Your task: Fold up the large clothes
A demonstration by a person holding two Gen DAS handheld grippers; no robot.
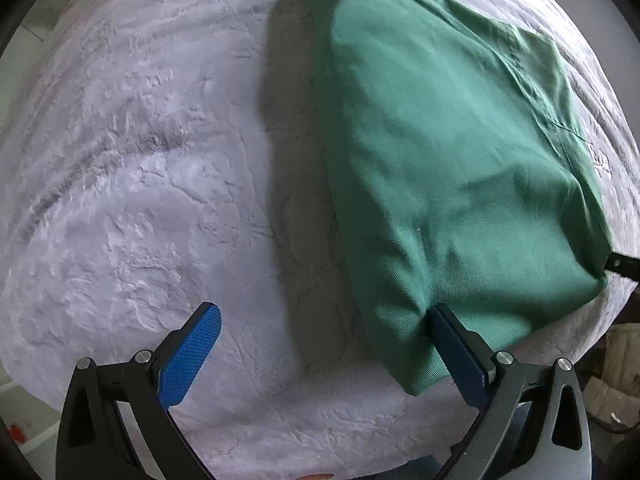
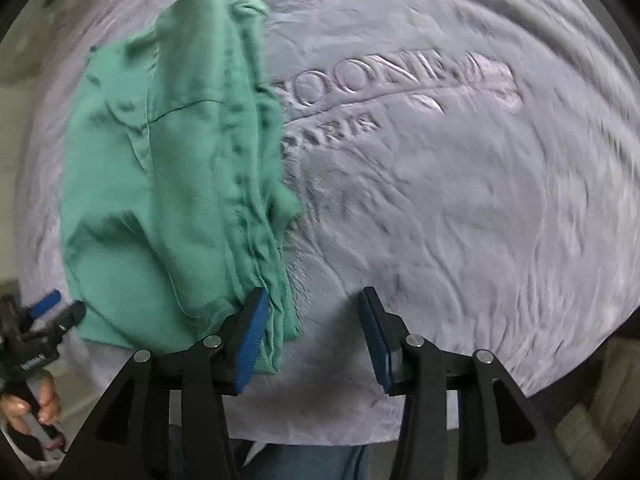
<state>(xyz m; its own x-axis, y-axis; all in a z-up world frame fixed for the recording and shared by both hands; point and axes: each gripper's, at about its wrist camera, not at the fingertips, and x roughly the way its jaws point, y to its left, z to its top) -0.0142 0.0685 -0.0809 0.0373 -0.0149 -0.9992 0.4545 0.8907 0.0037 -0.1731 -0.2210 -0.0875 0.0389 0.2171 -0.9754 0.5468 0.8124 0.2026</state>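
Blanket lettering [image 2: 352, 84] partly hidden under green garment [image 2: 172, 184]; right view motion-blurred.

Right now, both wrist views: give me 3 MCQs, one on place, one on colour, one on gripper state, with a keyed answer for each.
1. Where does the green garment lie in the left wrist view?
A. right half of the grey blanket
B. left half
C. off the blanket

2. What colour are the finger pads?
A. red
B. blue
C. yellow

3. How do the left gripper jaws stand?
A. shut on the cloth
B. shut on nothing
C. spread apart

Answers:
1 A, the cloth fills the right side and bare blanket the left.
2 B, the textured pads on both grippers are blue.
3 C, blanket shows in the wide gap between the fingers; the right gripper is likewise open.
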